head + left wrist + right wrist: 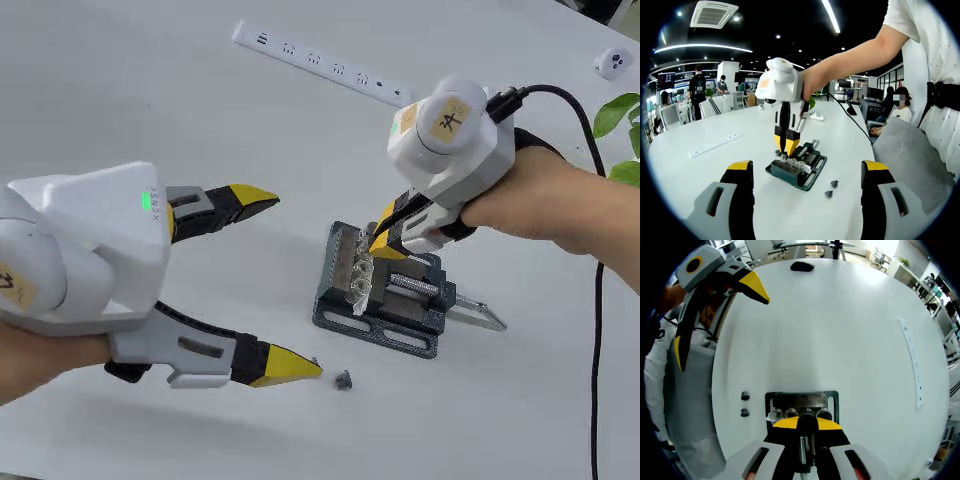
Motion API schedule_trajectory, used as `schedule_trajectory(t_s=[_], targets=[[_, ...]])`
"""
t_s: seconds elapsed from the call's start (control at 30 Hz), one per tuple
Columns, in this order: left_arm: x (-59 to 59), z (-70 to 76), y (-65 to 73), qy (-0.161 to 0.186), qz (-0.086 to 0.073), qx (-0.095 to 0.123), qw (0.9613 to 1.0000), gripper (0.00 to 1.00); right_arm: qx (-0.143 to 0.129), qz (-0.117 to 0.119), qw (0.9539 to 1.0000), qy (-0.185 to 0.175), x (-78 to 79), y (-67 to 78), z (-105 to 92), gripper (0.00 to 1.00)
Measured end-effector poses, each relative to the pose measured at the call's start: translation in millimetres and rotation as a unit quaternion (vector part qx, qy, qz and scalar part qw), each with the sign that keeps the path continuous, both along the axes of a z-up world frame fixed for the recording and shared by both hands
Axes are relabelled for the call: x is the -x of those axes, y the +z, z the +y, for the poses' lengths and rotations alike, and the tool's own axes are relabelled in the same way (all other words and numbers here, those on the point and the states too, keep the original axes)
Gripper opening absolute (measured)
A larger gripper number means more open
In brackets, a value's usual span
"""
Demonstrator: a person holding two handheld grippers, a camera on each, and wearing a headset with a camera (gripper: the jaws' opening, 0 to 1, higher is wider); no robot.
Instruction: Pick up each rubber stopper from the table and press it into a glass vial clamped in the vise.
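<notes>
Right gripper (376,244) jaws hovering over vials (790,413) in vise (385,330), apparently clamping stopper (806,420); left gripper (296,285) jaws hanging wide apart above table (150,80).

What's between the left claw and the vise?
Two loose rubber stoppers on the table, ahead of the open left claw, short of the vise; clearest in the left gripper view.

A dark grey vise (395,312) sits flat on the white surface (150,90), its jaws clamping a short row of clear glass vials (358,272) that stand upright side by side. Two small dark rubber stoppers (834,183) lie loose on the surface near the vise, close together but apart from it. What looks like a third stopper (806,418) is pinched between the yellow tips of the right hand-held gripper (806,426), directly over the vial row.
</notes>
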State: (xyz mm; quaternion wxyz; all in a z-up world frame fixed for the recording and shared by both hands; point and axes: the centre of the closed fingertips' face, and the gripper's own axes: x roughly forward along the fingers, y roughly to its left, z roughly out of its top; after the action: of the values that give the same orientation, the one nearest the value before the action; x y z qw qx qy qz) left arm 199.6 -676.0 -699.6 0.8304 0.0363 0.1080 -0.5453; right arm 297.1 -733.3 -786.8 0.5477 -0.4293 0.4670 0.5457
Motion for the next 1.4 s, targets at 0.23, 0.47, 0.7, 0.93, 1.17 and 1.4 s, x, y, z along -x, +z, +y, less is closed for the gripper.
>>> schedule_trajectory(t_s=[0.23, 0.47, 0.7, 0.93, 1.17, 1.4], targets=[[-0.4, -1.8, -0.1, 0.000, 0.002, 0.002, 1.0000, 0.88, 0.012, 0.004, 0.9998, -0.014, -0.9, -0.2, 0.0, 0.05], [-0.2, -4.7, 1.3, -0.001, 0.003, 0.006, 1.0000, 0.88, 0.040, -0.002, 0.9992, 0.005, 2.1, -0.9, 0.6, 0.05], [0.2, -6.6, 2.5, -0.001, 0.003, 0.008, 1.0000, 0.88, 0.060, -0.006, 0.9982, -0.001, -1.5, -3.6, 1.0, 0.05], [2.4, -9.4, 5.8, -0.005, 0.001, 0.006, 1.0000, 0.88, 0.032, -0.006, 0.9995, -0.001, -2.3, -2.2, -1.3, 0.07], [3.5, -6.1, 4.4, -0.003, 0.002, 0.004, 1.0000, 0.88, 0.020, -0.008, 0.9998, 0.000, 1.2, -0.2, -0.7, 0.07], [2.6, -3.6, 1.8, -0.003, 0.003, 0.006, 1.0000, 0.88, 0.010, -0.008, 0.9999, -0.007, 0.9, -0.6, -0.2, 0.07]])
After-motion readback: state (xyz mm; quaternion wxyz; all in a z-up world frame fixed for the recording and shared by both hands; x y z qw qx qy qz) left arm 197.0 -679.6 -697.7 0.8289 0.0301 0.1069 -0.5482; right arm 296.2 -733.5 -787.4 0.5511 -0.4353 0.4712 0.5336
